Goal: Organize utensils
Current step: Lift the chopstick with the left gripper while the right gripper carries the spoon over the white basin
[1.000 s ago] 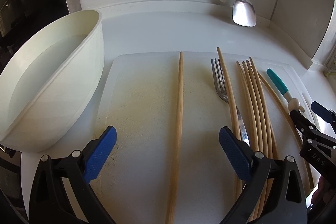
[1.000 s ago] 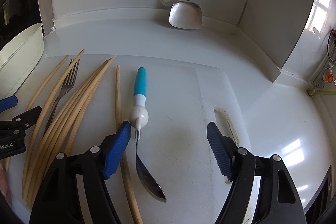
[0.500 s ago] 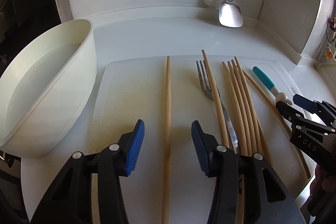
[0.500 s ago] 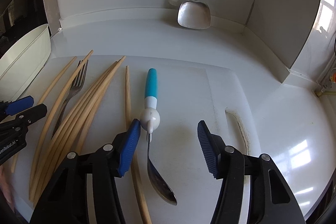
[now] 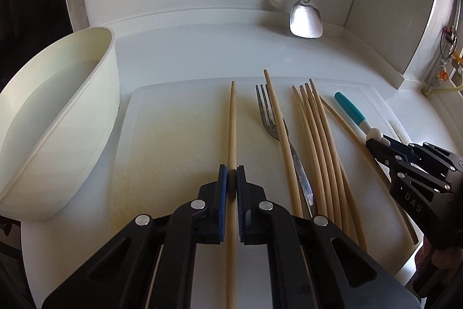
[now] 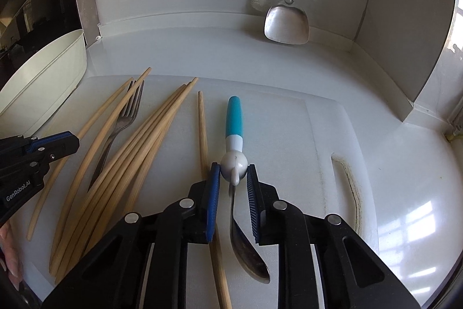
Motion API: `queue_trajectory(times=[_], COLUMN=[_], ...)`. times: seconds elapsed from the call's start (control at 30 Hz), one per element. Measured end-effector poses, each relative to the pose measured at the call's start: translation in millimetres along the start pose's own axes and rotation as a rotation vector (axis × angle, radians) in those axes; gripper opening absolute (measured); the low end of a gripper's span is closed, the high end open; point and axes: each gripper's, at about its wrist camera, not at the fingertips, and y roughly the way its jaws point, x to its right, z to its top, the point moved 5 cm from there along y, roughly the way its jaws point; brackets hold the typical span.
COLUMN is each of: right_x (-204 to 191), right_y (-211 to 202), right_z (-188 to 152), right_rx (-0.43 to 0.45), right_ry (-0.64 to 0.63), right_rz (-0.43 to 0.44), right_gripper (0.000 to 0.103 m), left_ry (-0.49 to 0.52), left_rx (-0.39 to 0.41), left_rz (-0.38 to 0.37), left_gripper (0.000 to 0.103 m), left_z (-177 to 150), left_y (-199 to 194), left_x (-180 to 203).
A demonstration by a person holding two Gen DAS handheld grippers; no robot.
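Observation:
On the white cutting board (image 5: pixel 173 135) a lone wooden chopstick (image 5: pixel 232 120) lies pointing away from me, and my left gripper (image 5: pixel 231 178) is shut on its middle. To its right lie a metal fork (image 5: pixel 267 115) and a bundle of several chopsticks (image 5: pixel 315 135). The right wrist view shows a spoon with a blue and white handle (image 6: pixel 234 118), bowl end towards me. My right gripper (image 6: pixel 233 167) is closing on the spoon, its blue pads against the white ball of the handle. Another chopstick (image 6: pixel 202 129) lies just left of the spoon.
A large white bowl (image 5: pixel 58 120) stands off the board's left edge. A steel spatula (image 6: pixel 286 25) and a brush hang on the back wall over the white counter. The board's handle slot (image 6: pixel 347 181) is at the right. The counter ends in a corner at the far right.
Both grippers went from wide open to closed: the left one onto the lone chopstick, the right one around the spoon's white ball. Neither hand shifted much.

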Motion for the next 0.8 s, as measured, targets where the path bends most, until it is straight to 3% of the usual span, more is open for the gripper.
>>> queue_trajectory(times=[0.8], right_x=[2], right_y=[-29], right_z=[12], right_rx=[0.064], right_ry=[0.058], right_rz=[0.043], right_gripper=[0.018], left_ry=[-0.064], left_rx=[0.038], left_rz=[-0.023], left_gripper=[0.007], left_z=[12], left_y=[-29], left_x=[-8])
